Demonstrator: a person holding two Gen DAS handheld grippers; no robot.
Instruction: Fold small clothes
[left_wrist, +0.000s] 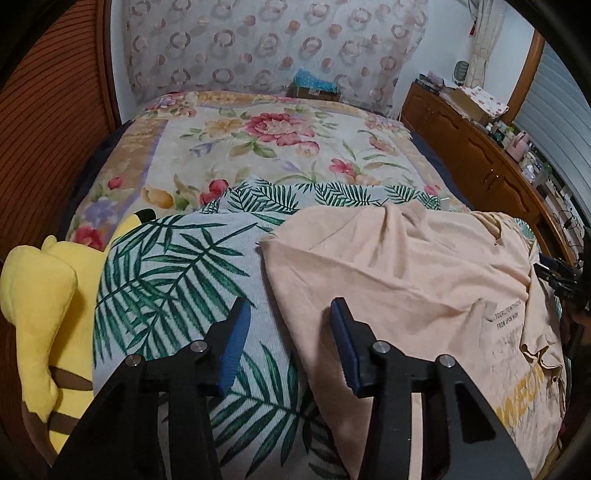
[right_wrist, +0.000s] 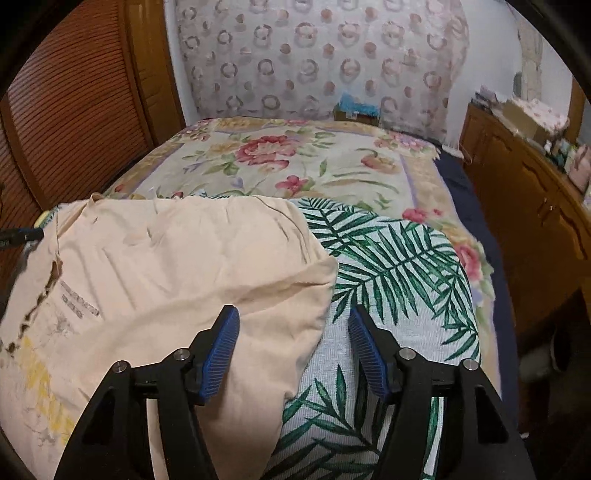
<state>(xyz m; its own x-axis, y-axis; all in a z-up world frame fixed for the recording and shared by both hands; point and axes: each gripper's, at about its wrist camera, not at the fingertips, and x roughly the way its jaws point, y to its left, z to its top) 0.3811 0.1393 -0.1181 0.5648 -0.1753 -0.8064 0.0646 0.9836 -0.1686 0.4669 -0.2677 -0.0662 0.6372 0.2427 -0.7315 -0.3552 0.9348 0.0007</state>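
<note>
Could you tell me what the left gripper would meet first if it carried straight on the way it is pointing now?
Most likely the left edge of the peach T-shirt, where it lies on the palm-leaf cloth. The left gripper points down at that border with open jaws; depth is hard to judge, so the cloth might come first.

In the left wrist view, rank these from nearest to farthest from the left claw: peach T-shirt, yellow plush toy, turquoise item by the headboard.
From the left claw:
1. Peach T-shirt, its left edge right at the claw's tips.
2. Yellow plush toy, off to the left on the bed's edge.
3. Turquoise item, far end, against the headboard.
</note>
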